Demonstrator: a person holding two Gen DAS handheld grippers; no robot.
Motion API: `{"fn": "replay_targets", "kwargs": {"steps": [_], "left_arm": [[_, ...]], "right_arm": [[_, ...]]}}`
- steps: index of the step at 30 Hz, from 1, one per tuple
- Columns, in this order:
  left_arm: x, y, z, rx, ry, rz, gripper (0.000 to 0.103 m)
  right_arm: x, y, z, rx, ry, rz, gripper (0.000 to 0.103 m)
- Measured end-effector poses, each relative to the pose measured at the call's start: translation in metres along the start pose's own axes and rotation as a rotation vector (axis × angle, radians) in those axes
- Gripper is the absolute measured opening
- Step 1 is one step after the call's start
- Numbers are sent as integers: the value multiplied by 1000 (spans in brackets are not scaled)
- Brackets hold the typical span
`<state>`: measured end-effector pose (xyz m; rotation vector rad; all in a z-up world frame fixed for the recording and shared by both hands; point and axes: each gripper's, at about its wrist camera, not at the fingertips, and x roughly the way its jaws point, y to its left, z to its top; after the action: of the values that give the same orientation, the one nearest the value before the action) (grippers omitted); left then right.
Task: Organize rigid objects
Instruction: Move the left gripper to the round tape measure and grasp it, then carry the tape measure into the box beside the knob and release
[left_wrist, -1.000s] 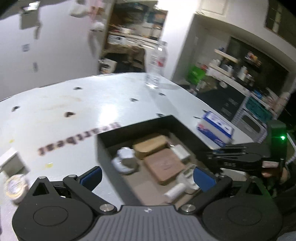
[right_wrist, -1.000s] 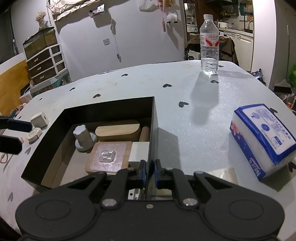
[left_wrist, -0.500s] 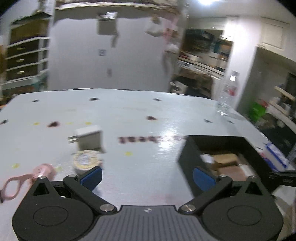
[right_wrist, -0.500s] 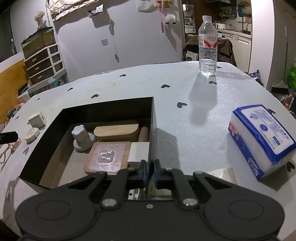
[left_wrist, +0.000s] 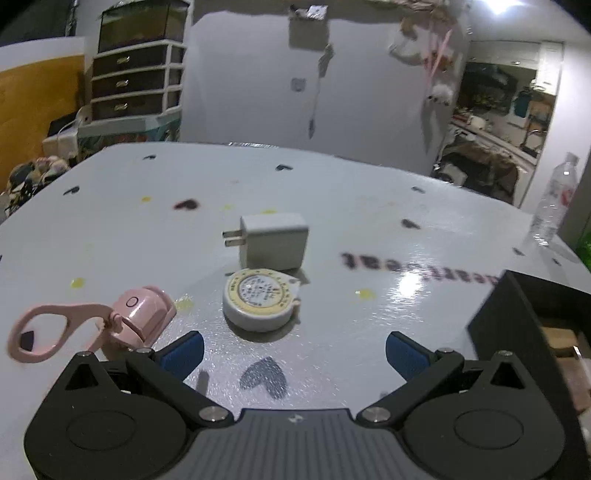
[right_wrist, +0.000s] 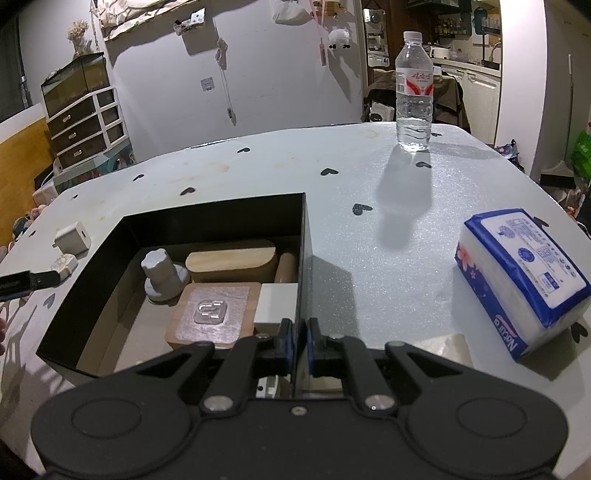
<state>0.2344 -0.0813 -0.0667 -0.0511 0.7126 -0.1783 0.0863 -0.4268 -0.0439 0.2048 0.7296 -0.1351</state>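
Observation:
My left gripper (left_wrist: 294, 350) is open and low over the white table, nothing between its blue pads. Just ahead of it lies a round white tape measure (left_wrist: 260, 300), with a white plug charger (left_wrist: 272, 242) behind it and a pink eyelash curler (left_wrist: 92, 325) to its left. The black box (right_wrist: 207, 225) holds a grey knob (right_wrist: 161, 272), wooden pieces (right_wrist: 231, 258) and a white block (right_wrist: 276, 305). My right gripper (right_wrist: 300, 345) is shut on the box's right wall (right_wrist: 307, 251) near the front corner. The left gripper's finger (right_wrist: 33, 281) shows at that view's left edge.
A water bottle (right_wrist: 413, 92) stands at the far right of the table. A blue and white tissue pack (right_wrist: 517, 273) lies right of the box. The box's corner (left_wrist: 524, 332) is at the right of the left wrist view. Drawers (left_wrist: 136, 77) stand beyond the table.
My left gripper swung left, away from the box, and dropped lower toward the tape measure, charger and curler. The right gripper kept still on the box wall.

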Motion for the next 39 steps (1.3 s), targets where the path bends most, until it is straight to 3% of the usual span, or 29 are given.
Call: {"fn": "replay_targets", "kwargs": {"steps": [3,9,13,18,19,32,39], "left_arm": [[15,1,1,-13,21,26,103],[30,8,9,-48,-39,58,101],[35,4,10,1,-68,125,84],[31,4,10,3,-91,115,56],[31,4,10,3,-93,110,56],[15,-6,-6,43,-86,2,56],[-13,-21,-27,29,-56,-169,56]], "right_arm": [[1,0,0,1,2,-3,8],[1,0,0,3,1,-1,8],[1,-1,-1,3,1,-2,8],[1,-1,-1,1,1,-2,8],[1,-1,-1,1,2,-3,8],[1,0,-1,5,-1,-2,8],[1,0,-1,5,-1,-2,8]]}}
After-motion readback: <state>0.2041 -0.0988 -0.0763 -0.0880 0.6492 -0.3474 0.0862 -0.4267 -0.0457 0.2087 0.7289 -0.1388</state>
